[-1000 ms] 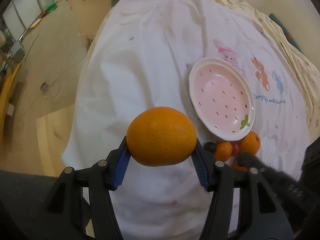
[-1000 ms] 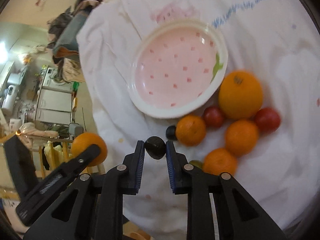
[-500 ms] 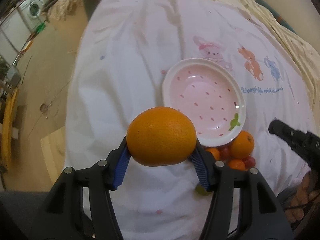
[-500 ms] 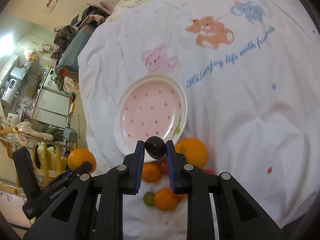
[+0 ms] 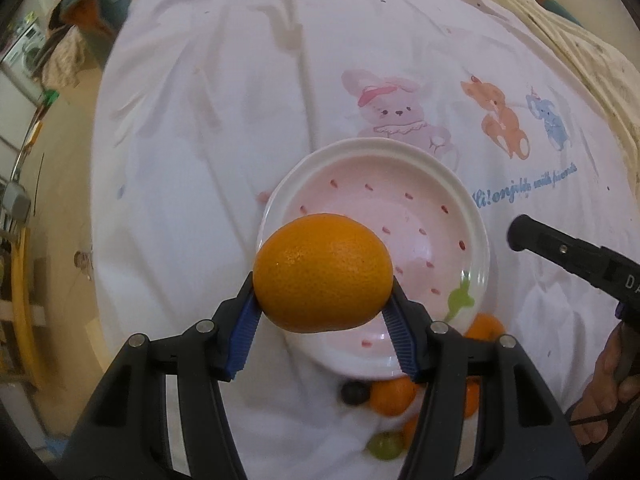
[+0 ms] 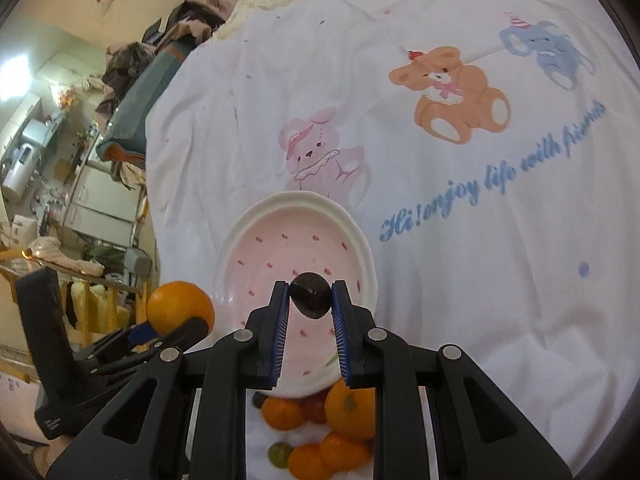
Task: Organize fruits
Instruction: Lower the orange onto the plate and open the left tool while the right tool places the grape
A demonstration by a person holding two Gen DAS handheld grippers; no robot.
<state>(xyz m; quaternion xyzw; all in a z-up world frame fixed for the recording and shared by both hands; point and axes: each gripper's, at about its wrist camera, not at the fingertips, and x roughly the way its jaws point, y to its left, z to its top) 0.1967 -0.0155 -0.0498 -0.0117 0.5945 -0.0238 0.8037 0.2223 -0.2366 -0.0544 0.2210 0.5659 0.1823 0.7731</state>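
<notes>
Left wrist view: the left gripper is clamping a firm, weighty orange across its widest part, hanging above the pink plate.

Right wrist view: the right gripper is pinching a small dark fruit, probably soft and slippery, above that plate; loose fruit is lying beside the plate on the bedsheet.

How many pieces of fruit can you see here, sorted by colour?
Orange fruits: 5 (one in the left gripper, four on the cloth)
Dark fruits: 2 (one in the right gripper, one on the cloth)
Red fruit: 1
Green fruit: 1
Total: 9 in view; the grippers may hide more.
</notes>
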